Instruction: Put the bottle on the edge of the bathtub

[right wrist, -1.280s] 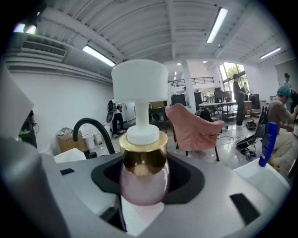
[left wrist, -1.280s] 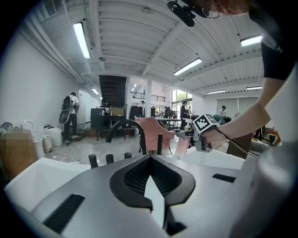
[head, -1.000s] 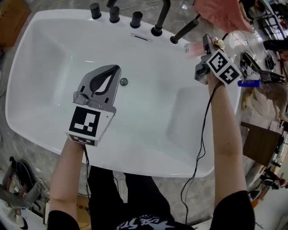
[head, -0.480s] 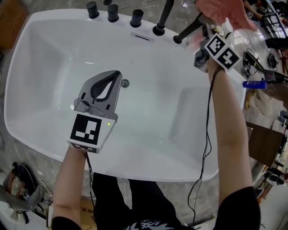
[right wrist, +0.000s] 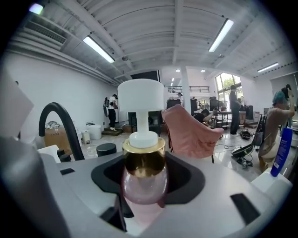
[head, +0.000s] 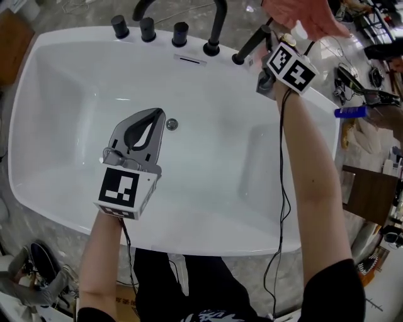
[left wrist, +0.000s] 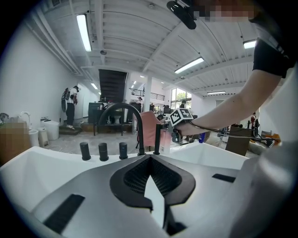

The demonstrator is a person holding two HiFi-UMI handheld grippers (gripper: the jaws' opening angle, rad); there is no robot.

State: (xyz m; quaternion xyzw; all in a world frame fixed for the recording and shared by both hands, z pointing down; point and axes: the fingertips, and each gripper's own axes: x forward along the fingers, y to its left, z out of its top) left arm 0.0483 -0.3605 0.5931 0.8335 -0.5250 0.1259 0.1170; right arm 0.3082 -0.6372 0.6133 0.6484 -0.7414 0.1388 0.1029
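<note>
A pink pump bottle (right wrist: pixel 144 179) with a gold collar and white pump head sits upright between the jaws of my right gripper (right wrist: pixel 143 190), which is shut on it. In the head view the right gripper (head: pixel 277 55) is at the far right corner of the white bathtub (head: pixel 94 207), just beside the black hand shower (head: pixel 249 45); the bottle itself is mostly hidden there behind the marker cube. My left gripper (head: pixel 158 114) hovers over the middle of the tub near the drain (head: pixel 171 124). Its jaws meet at the tips with nothing between them (left wrist: pixel 150 160).
A black arched faucet (head: pixel 215 25) and three black knobs (head: pixel 147 29) stand along the tub's far rim. Outside the tub are a pink cloth-covered seat (head: pixel 302 16) at the far right, a blue bottle (head: pixel 349 112) and cables on the right, and a brown box (head: pixel 368 198).
My right gripper has carried the bottle left and farther away, toward the hand shower at the tub's far rim. The left gripper has stayed over the tub's middle.
</note>
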